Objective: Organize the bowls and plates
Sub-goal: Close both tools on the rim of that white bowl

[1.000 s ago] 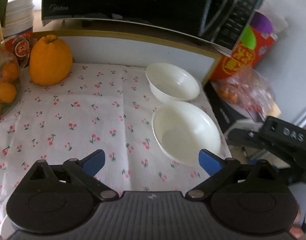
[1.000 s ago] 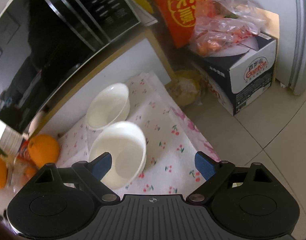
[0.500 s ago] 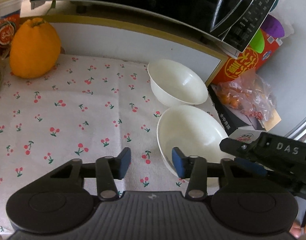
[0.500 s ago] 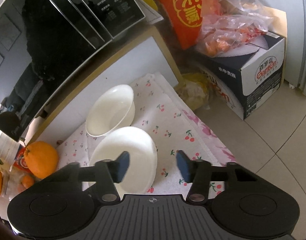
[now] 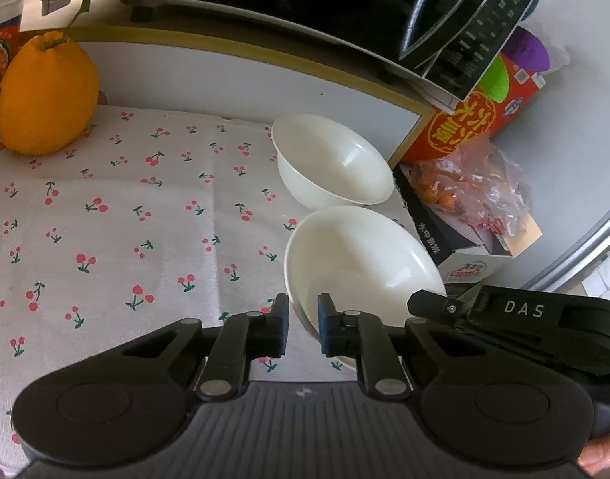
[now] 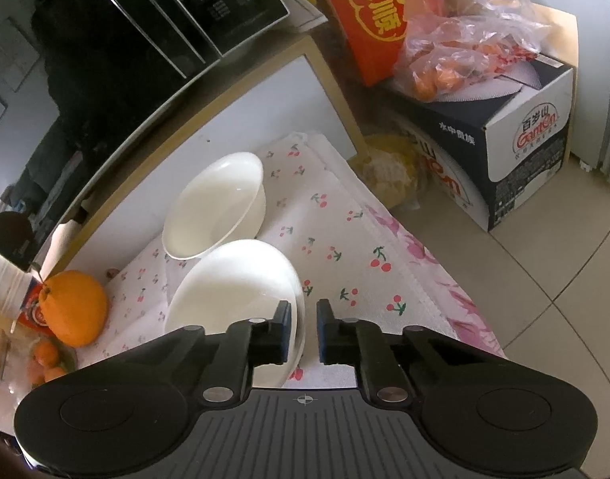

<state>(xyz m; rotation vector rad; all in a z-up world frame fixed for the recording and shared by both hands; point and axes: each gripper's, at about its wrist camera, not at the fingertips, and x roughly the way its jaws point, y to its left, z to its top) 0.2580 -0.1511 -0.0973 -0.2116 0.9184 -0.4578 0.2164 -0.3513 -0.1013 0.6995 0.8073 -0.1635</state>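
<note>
Near bowl [image 5: 361, 255]: glossy white, round | left tool [image 5: 303, 329], right tool [image 6: 305, 329]: both clamp its thin rim

White bowls [image 5: 361, 255] on a red-cherry-patterned white cloth [image 5: 117, 215].

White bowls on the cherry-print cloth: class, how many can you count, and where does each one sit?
2. The near bowl sits at the cloth's front, its rim pinched by both grippers; the far bowl stands just behind it. None appears hidden.

My two wrist cameras look steeply down, close over the tabletop [image 5: 105, 239], sharing both white bowls [image 5: 357, 255] from opposite sides.
</note>
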